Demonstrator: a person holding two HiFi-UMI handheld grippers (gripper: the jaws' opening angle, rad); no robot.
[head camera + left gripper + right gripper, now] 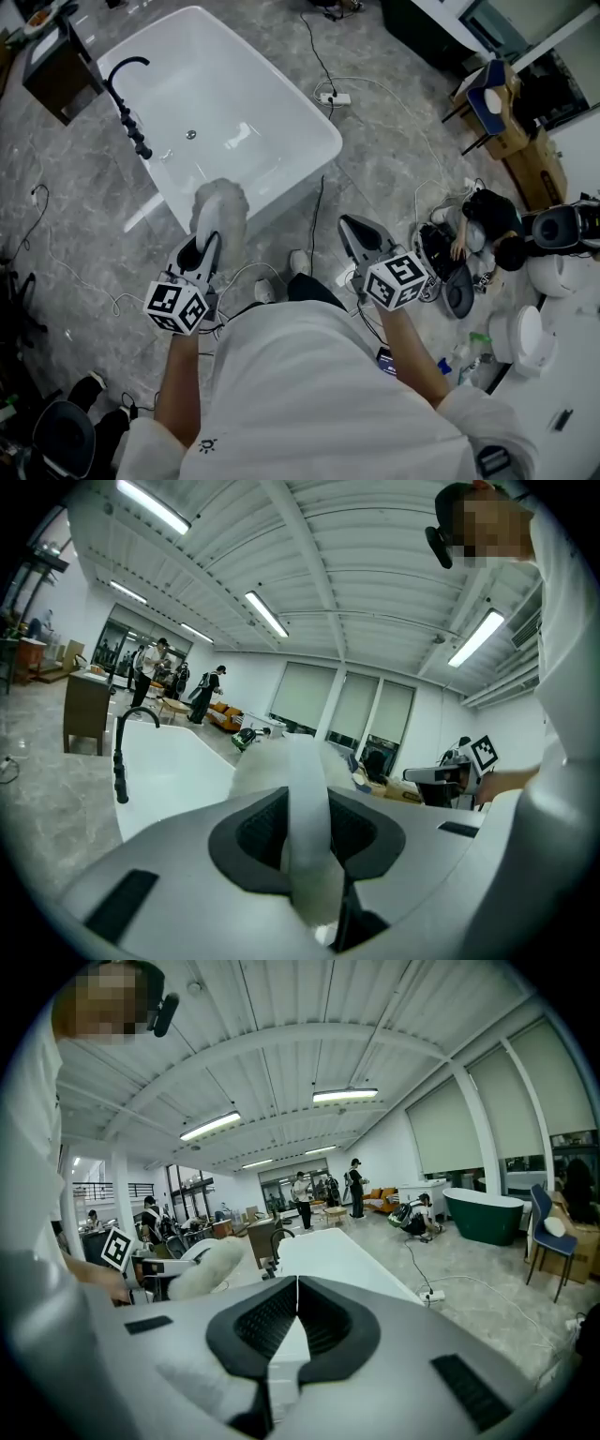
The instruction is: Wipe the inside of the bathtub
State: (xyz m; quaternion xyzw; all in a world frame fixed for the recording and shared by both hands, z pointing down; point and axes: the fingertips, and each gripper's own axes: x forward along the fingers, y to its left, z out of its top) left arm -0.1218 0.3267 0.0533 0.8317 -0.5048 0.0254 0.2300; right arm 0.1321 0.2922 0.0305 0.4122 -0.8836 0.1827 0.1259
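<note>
The left gripper [208, 248] is clamped on a fluffy white duster [221, 204], whose head sticks out past the jaws by the bathtub's [234, 112] near edge. The right gripper [359, 232] is closed on nothing, beside the tub.

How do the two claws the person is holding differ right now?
The left claw is clamped on a fluffy white cloth; the right claw is shut on nothing. The left claw reaches the near end of the bathtub, while the right claw hangs over the floor beside it. Both are grey and point away from the person.
</note>
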